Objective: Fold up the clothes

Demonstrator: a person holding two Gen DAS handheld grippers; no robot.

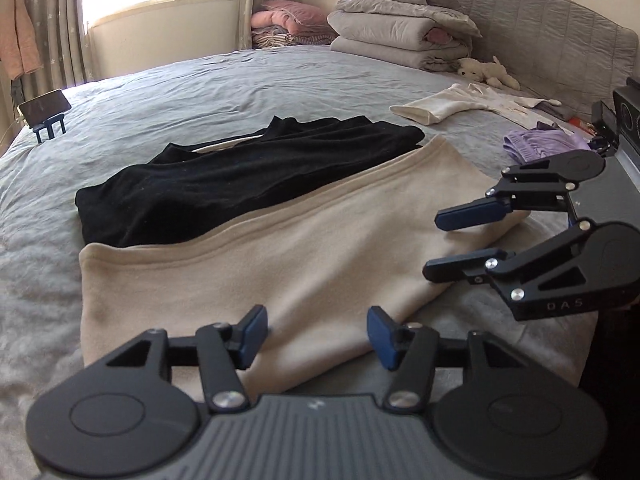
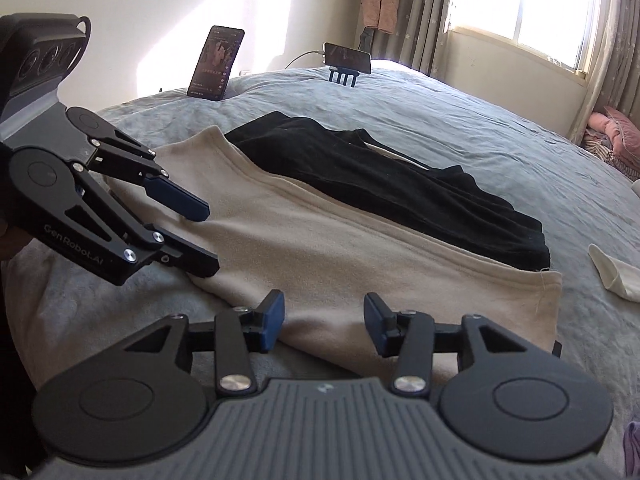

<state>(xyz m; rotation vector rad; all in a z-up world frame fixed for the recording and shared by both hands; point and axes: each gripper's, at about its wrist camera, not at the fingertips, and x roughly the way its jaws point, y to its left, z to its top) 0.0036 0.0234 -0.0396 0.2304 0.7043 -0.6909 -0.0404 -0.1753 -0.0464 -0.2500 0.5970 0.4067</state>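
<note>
- Two tongs hang low over the near edge of a folded beige garment on a bed; no earlier view is at hand, so only their present stance is told.
- The left tongs stand about half open, blue pads apart, with nothing gripped; the beige cloth lies just under and beyond the tips.
- The right tongs also stand about half open and hold nothing; the hem of the beige garment lies between and below the pads without being pinched.
- In the left view the right tongs come in from the right side, one finger above the other, over the garment's right corner.
- In the right view the left tongs come in from the left, tilted down over the other corner.
- A black garment lies just behind the beige one, touching it and partly tucked under its far edge.
- Farther off on the grey sheet lie a cream garment and a purple one, well apart from the pair.
- A white soft toy and stacked quilts sit by the headboard.
- Two phones stand propped at the bed's far edge.
</note>
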